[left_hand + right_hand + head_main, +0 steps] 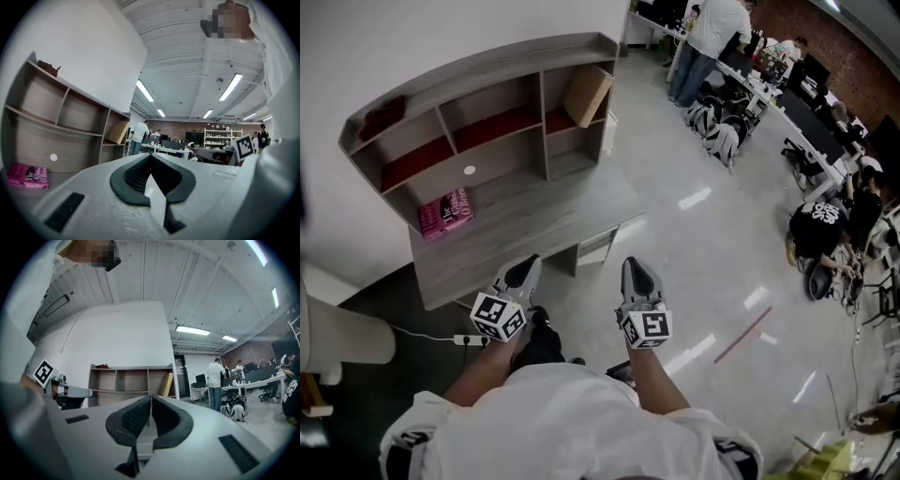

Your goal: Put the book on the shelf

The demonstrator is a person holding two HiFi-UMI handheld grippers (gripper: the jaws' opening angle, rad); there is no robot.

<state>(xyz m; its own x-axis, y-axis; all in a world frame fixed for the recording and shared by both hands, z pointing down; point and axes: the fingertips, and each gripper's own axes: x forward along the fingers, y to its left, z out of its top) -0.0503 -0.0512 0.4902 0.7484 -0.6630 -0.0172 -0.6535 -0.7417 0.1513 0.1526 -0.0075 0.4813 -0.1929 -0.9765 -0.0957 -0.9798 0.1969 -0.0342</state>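
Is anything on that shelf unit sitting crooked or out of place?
Yes. A brown package leans at a slant in the right-hand compartment of the shelf instead of standing straight. The pink book lies flat on the desk surface below, at the left.

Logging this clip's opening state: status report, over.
Left gripper shut, empty. Right gripper shut, empty. Pink book flat on desk top, left end, untouched. Brown box leans in upper right compartment of shelf.
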